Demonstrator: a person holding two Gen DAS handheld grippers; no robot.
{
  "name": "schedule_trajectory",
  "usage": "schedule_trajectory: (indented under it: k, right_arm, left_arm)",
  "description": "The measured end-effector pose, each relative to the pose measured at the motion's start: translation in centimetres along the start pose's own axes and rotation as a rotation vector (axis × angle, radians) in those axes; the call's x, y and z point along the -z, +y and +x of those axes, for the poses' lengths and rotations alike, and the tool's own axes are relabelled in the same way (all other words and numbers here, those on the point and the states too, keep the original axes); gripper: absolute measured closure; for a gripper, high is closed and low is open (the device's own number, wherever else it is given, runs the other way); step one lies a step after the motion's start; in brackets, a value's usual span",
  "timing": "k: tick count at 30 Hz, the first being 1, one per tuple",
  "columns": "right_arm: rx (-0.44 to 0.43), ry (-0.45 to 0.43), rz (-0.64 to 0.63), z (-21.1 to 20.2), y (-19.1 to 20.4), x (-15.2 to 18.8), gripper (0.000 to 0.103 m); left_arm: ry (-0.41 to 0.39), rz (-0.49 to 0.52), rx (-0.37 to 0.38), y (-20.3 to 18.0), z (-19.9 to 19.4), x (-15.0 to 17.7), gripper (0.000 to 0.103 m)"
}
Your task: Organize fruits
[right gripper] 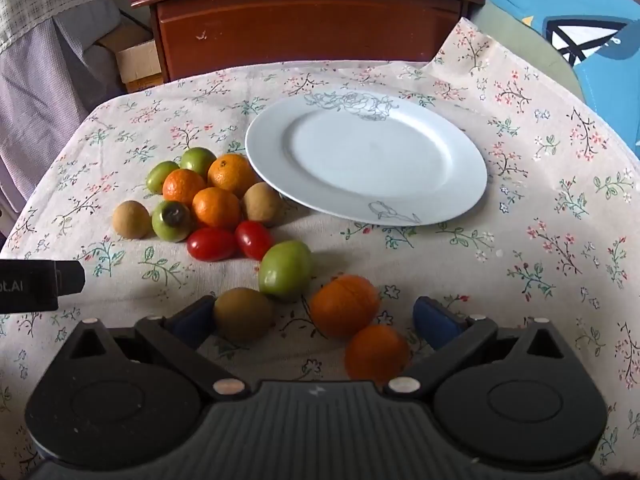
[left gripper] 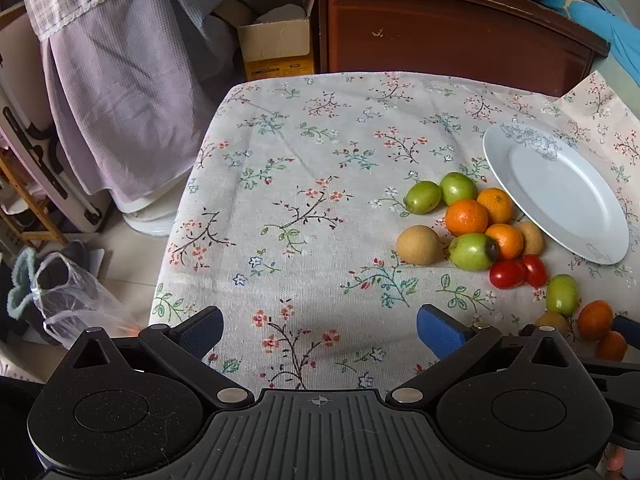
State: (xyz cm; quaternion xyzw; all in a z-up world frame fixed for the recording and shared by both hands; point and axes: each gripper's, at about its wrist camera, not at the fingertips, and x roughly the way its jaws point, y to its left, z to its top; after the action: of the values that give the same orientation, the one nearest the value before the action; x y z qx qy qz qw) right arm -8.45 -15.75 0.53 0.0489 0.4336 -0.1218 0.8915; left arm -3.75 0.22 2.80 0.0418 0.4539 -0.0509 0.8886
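A white plate (right gripper: 264, 148) lies empty on the flowered tablecloth (right gripper: 540, 240). Left of it sits a pile of fruit: several oranges (right gripper: 216, 206), green fruits (right gripper: 198, 160), two brown fruits (right gripper: 131, 219) and two red tomatoes (right gripper: 211, 244). Closer in lie a green fruit (right gripper: 285, 265), a brown fruit (right gripper: 243, 314) and two oranges (right gripper: 345, 306). My right gripper (right gripper: 314, 316) is open above this near group, its pads clear of it. My left gripper (left gripper: 320, 328) is open over bare cloth, left of the pile (left gripper: 466, 216) and the plate (left gripper: 496, 148).
A dark wooden cabinet (right gripper: 312, 20) stands behind the table. To the left are a cardboard box (left gripper: 276, 44), a cloth-covered appliance (left gripper: 120, 80) and a plastic bag (left gripper: 72, 300) on the floor. The table's left edge (left gripper: 176, 220) drops off near my left gripper.
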Motion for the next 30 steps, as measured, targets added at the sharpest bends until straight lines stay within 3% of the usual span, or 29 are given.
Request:
schedule_trajectory:
  k: [11,21,30]
  right_arm:
    - [0.098,-0.022,-0.109,-3.4,-0.2,-1.5,0.001]
    - [0.029,-0.008,-0.052,-6.1,-1.7,-1.3,0.001]
    - [-0.032,-0.003,0.076,-6.8,-4.9,-1.2,0.001]
  left_arm:
    - [0.015,0.017,-0.016,-0.9,-2.4,0.7,0.000]
    - [0.009,0.079,-0.031,-2.9,-4.2,0.9,0.000]
    - [0.003,0.101,-0.025,-4.0,-5.5,1.0,0.000]
